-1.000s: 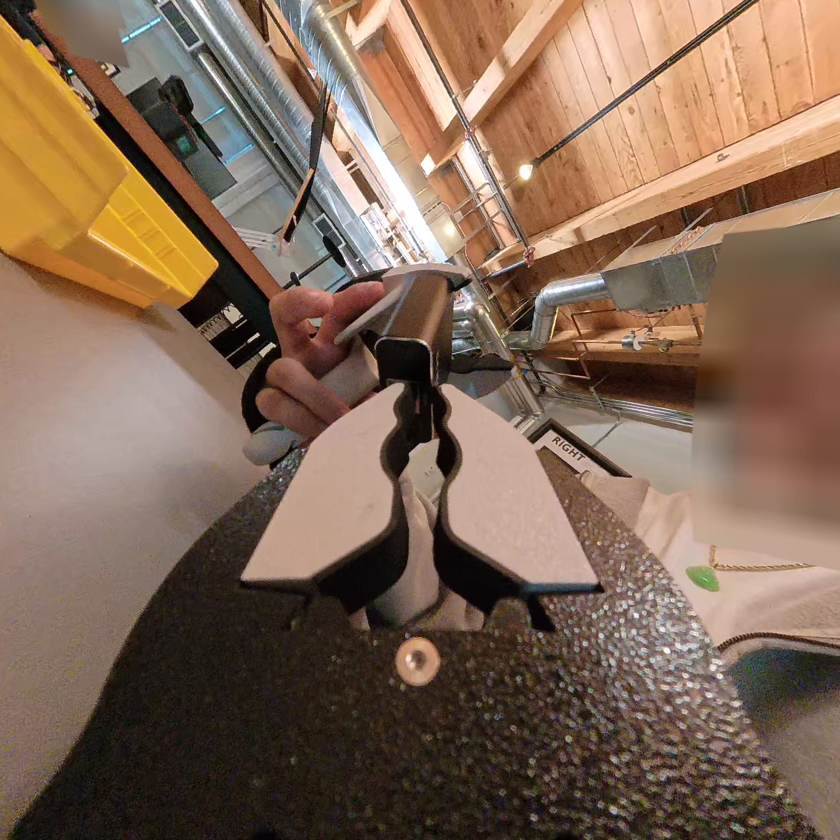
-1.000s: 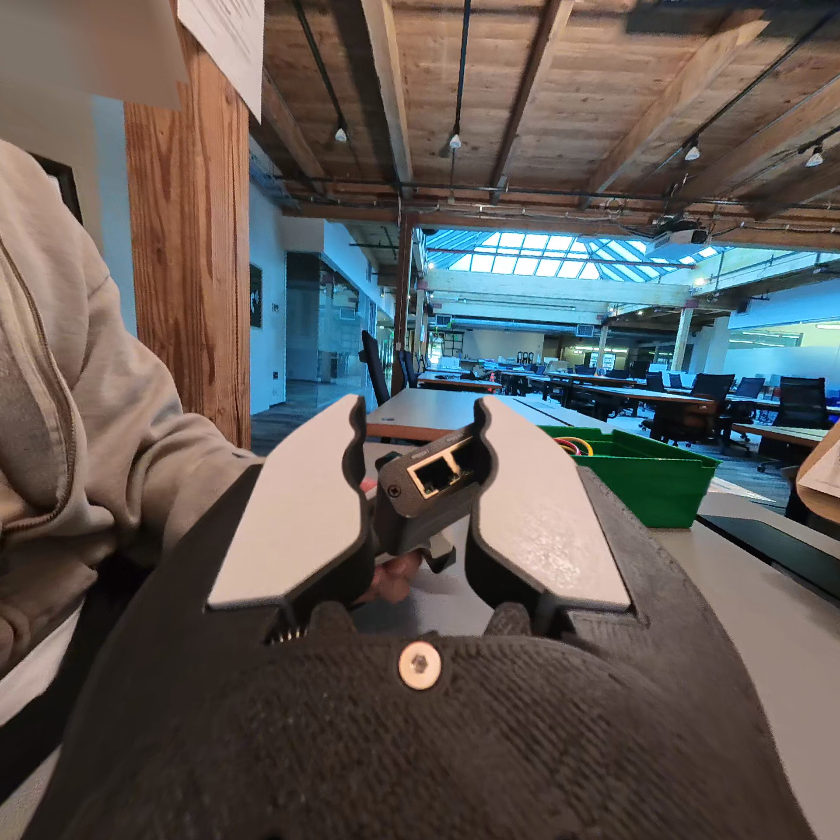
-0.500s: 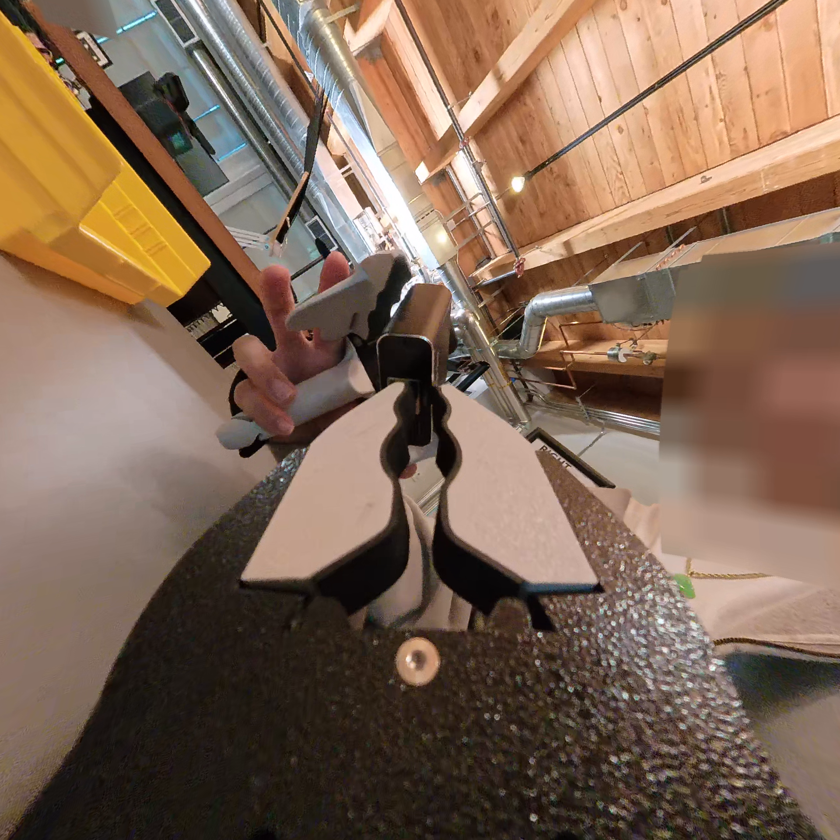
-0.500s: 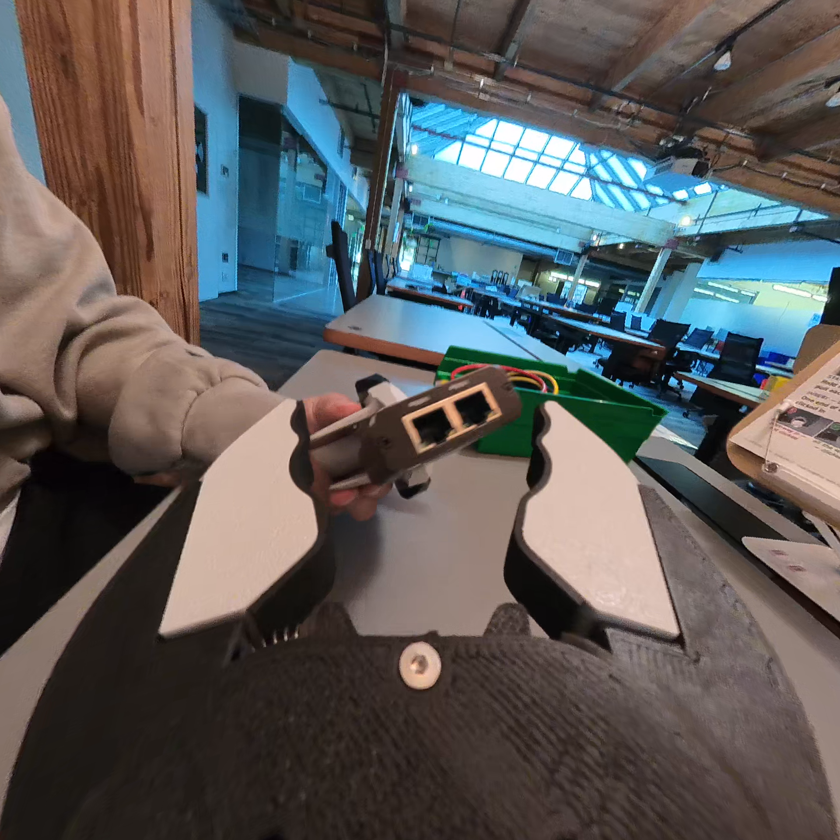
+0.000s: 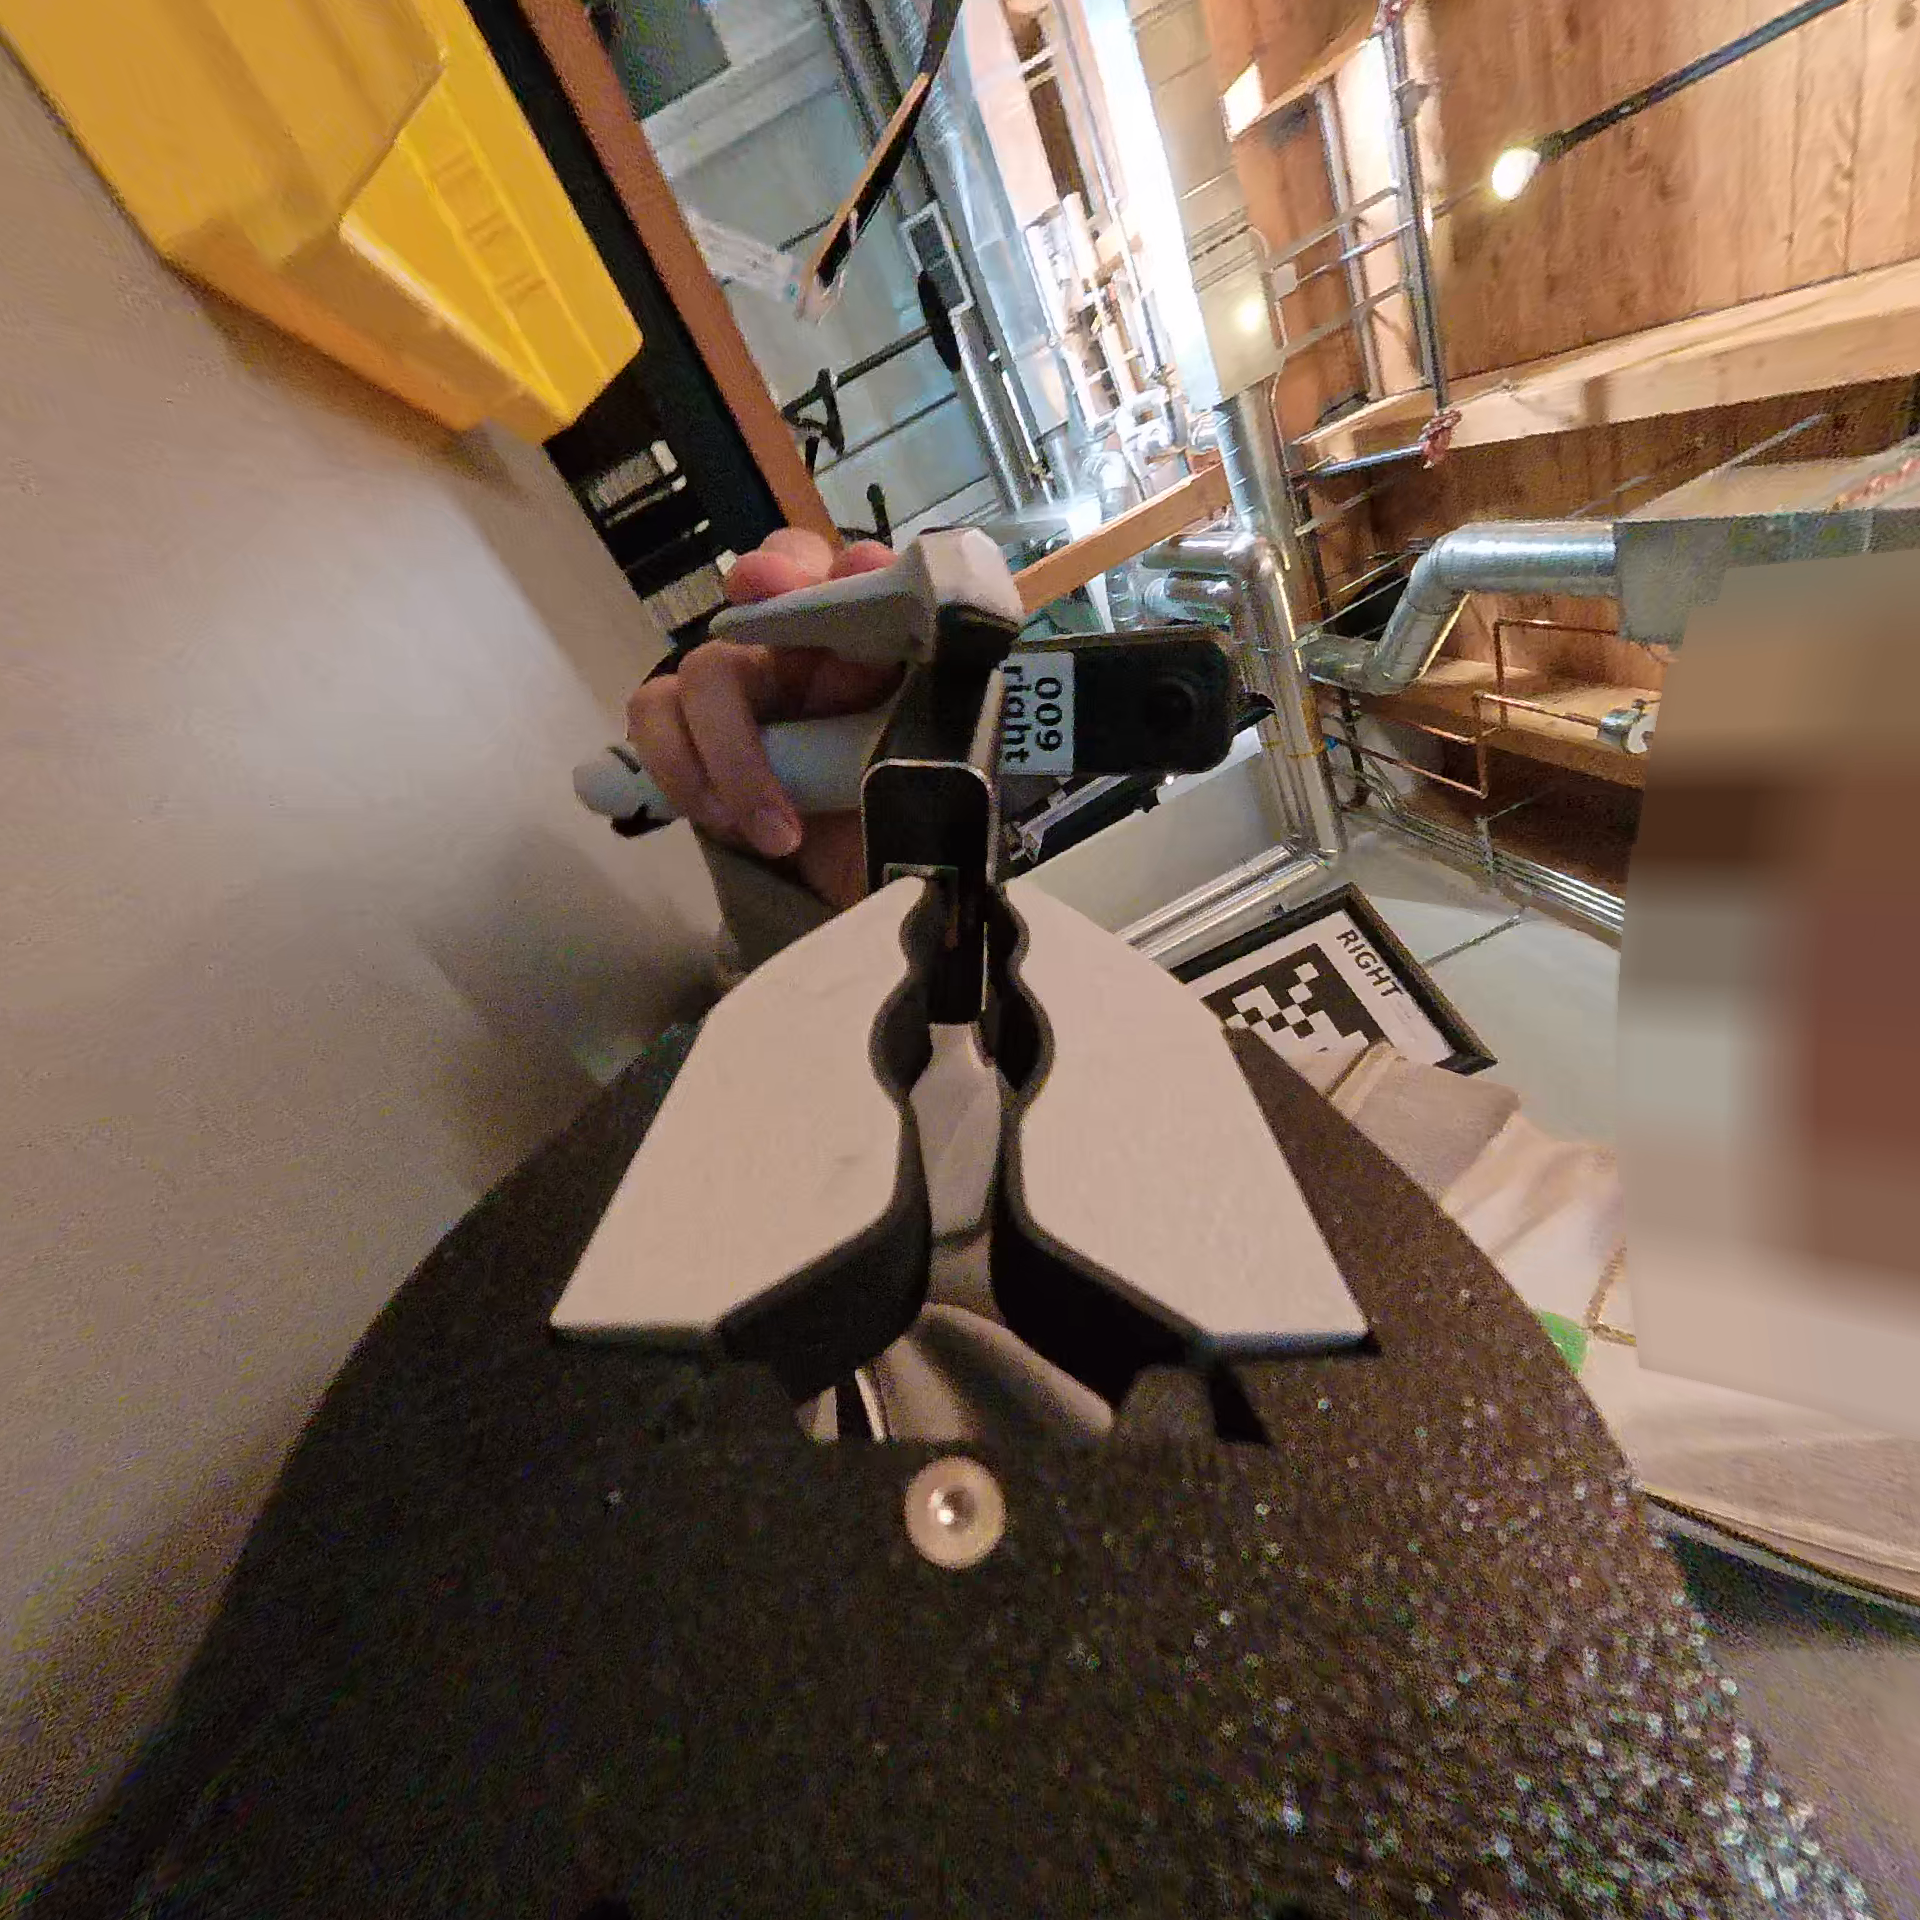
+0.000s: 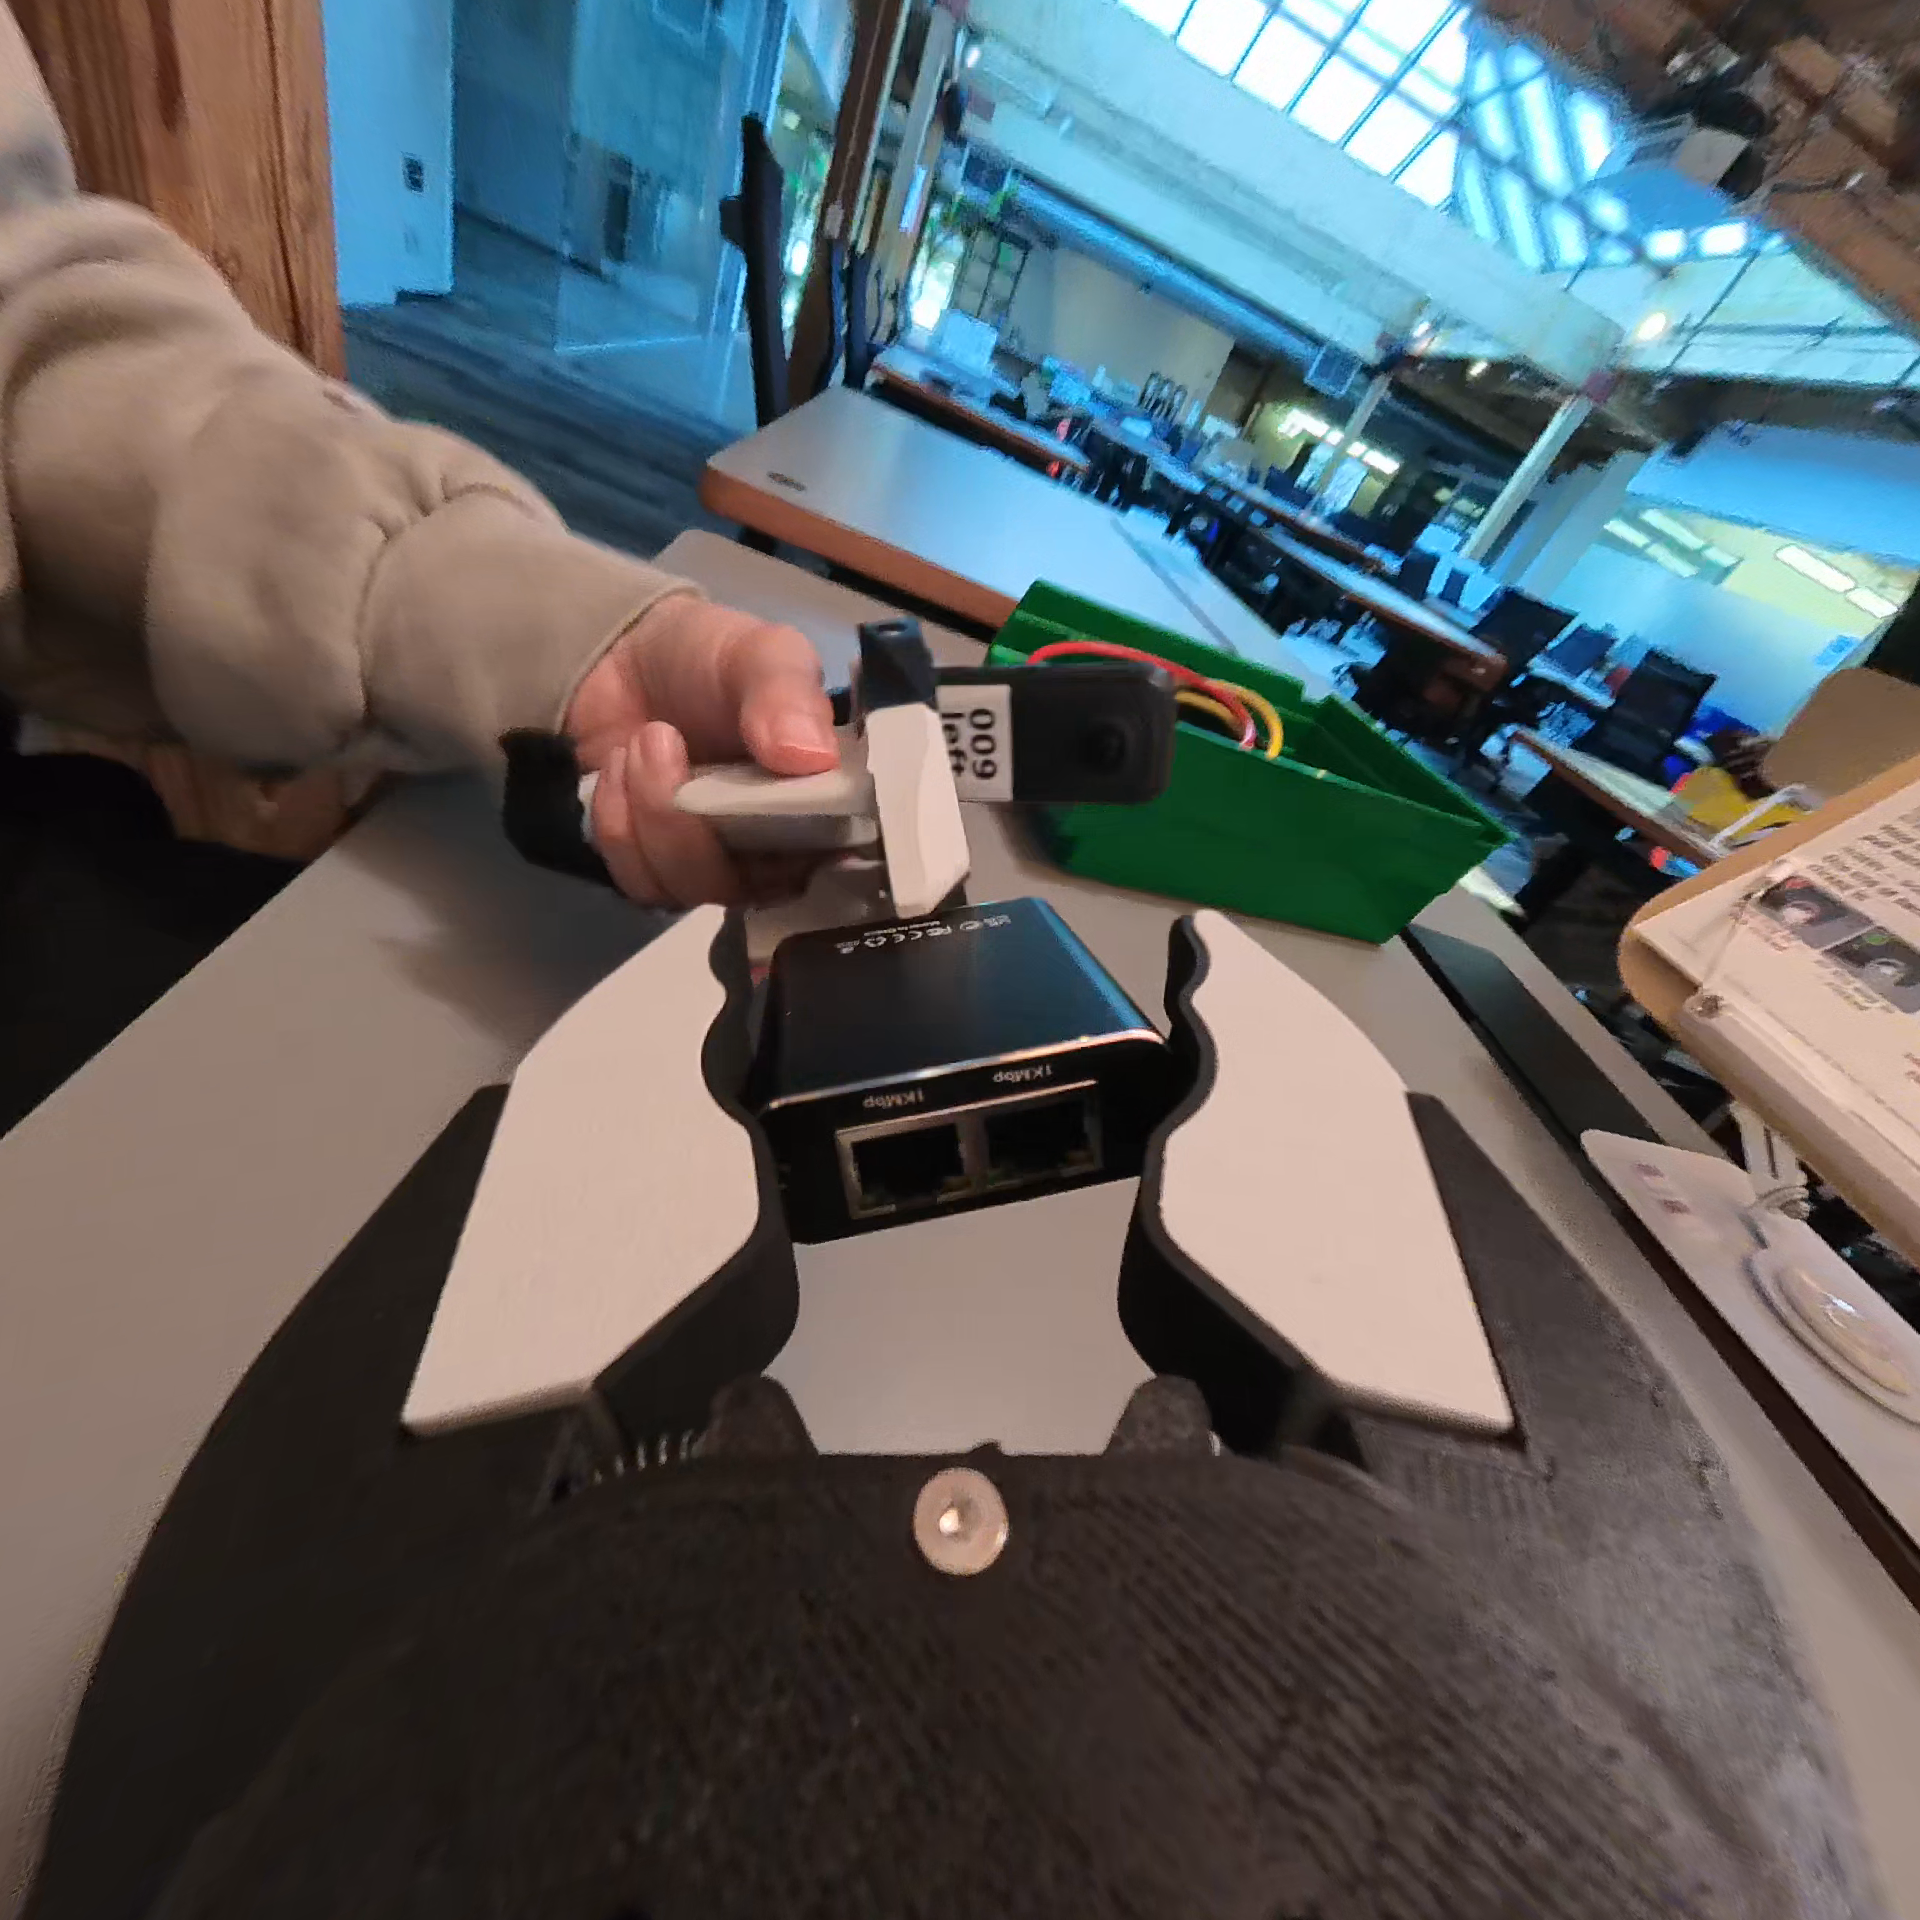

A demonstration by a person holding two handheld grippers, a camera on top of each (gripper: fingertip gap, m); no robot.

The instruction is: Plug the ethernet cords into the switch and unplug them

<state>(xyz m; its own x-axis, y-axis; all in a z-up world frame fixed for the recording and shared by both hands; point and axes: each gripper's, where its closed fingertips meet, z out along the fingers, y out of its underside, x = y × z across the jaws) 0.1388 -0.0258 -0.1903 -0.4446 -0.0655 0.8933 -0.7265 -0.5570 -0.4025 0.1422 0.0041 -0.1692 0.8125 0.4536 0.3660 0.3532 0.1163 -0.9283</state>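
Note:
The black two-port switch (image 6: pixel 966 997) sits between the fingers of my right gripper (image 6: pixel 956 935), with its empty ports facing the camera. The jaws touch both of its long sides. My left gripper (image 5: pixel 951 904) is shut on the switch's far end, which shows end-on in the left wrist view (image 5: pixel 925 821). One white finger (image 6: pixel 914 821) of the left gripper shows above that end in the right wrist view. Red and yellow cords (image 6: pixel 1226 696) lie in the green bin (image 6: pixel 1247 842) behind. No cord is in a port.
A grey table (image 6: pixel 312 1039) lies under both grippers. A yellow bin (image 5: pixel 312 208) stands at the left. A stand with printed pages (image 6: pixel 1818 966) is at the right. A black-and-white marker board (image 5: pixel 1340 997) lies near the person's torso. My two grippers' fingertips are within a few centimetres of each other.
The right gripper opened, let go of the switch's thin sides, turned downward and closed around its wide sides. The left gripper kept hold of the switch and brought it closer to the right one.

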